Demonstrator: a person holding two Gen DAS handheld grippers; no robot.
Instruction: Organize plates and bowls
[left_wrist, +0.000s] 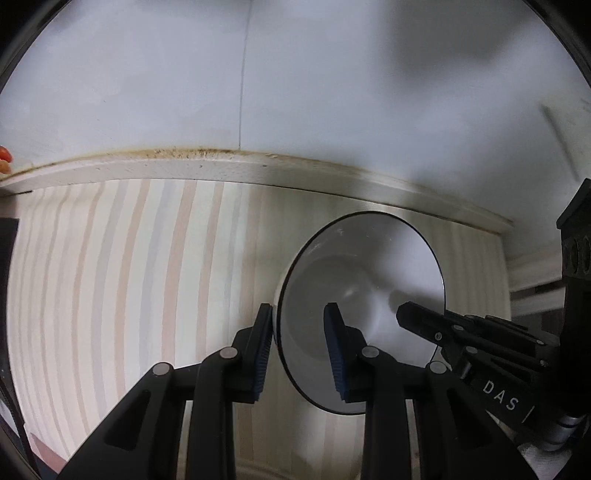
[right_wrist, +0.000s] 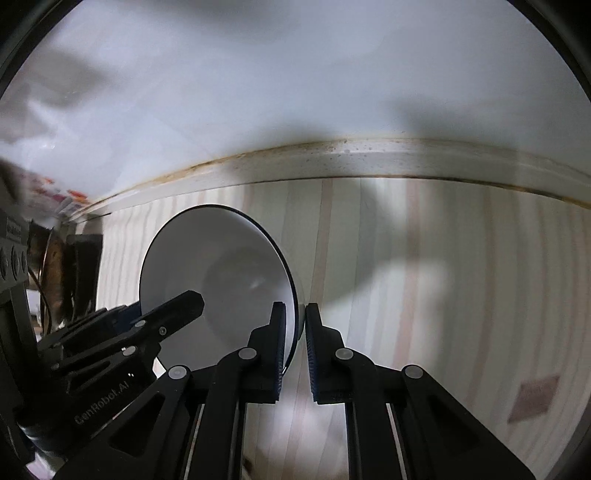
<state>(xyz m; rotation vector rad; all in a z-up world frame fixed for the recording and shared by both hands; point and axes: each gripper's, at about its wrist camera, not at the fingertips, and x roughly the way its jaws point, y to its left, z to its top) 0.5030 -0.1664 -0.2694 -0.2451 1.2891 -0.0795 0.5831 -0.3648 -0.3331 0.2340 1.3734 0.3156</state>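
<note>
A white bowl (left_wrist: 373, 266) with a thin dark rim is held up above the striped wooden counter (left_wrist: 110, 277), tilted on edge. My left gripper (left_wrist: 300, 321) straddles the bowl's left rim, one finger outside and one inside, with a visible gap to the wall. My right gripper (right_wrist: 300, 321) is shut on the bowl's right rim; the bowl (right_wrist: 221, 266) shows to its left in the right wrist view. Each gripper shows in the other's view: the right one (left_wrist: 443, 328) and the left one (right_wrist: 162, 317).
A pale raised ledge (left_wrist: 258, 170) with brown stains runs along the back of the counter (right_wrist: 461, 277) below a white wall (right_wrist: 295, 92). Dark clutter and cables (right_wrist: 62, 273) sit at the left. A brown patch (right_wrist: 532, 398) marks the counter at right.
</note>
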